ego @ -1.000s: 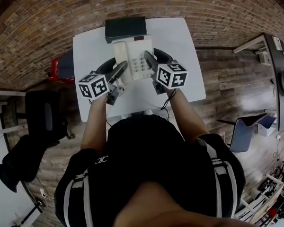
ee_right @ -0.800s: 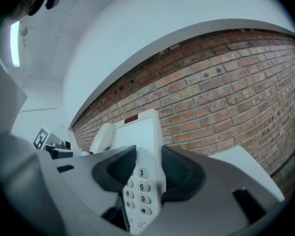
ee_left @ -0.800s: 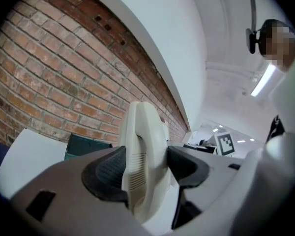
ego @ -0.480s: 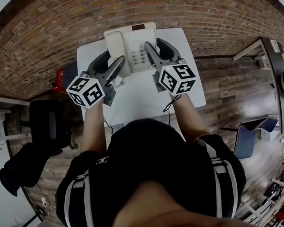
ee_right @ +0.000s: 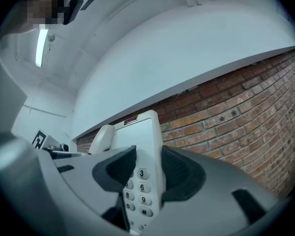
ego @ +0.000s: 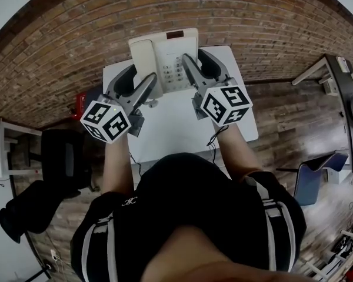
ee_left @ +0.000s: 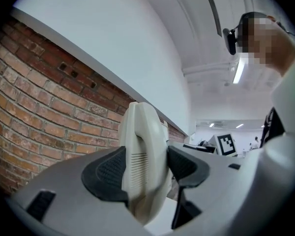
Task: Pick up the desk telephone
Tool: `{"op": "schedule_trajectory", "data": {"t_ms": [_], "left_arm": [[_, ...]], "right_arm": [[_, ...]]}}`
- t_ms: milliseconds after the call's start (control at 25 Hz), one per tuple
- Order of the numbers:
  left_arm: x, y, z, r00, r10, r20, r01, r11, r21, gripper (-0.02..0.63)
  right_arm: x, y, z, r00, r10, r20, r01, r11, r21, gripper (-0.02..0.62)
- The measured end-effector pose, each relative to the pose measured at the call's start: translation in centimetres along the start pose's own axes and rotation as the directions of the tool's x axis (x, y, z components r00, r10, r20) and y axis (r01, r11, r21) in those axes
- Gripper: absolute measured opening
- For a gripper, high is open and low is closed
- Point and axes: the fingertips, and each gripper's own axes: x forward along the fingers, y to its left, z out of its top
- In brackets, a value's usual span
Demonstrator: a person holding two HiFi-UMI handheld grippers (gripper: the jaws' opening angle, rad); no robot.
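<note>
The cream desk telephone is held up in the air above the far part of the white table, tilted towards the brick wall. My left gripper is shut on its left side, over the handset. My right gripper is shut on its right edge beside the keypad. In the left gripper view the dark pads press both sides of the handset. In the right gripper view the telephone stands upright between the jaws, its number keys showing.
A brick wall runs along the table's far side. A black chair stands to the left and a red object lies on the floor by the table's left edge. Another desk sits at the right.
Both grippers have lifted the telephone off the table and carried it up and away from me. The dark box seen behind it a second ago is now hidden.
</note>
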Motion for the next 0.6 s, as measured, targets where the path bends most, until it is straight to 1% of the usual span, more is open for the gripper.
{"op": "schedule_trajectory", "data": {"t_ms": [600], "left_arm": [[-0.7, 0.1, -1.4, 1.0, -0.001, -0.026, 0.0, 0.999, -0.046, 0.267]], "right_arm": [[-0.5, 0.3, -1.3, 0.999, -0.017, -0.03, 0.018, 1.0, 0.017, 0.149]]}}
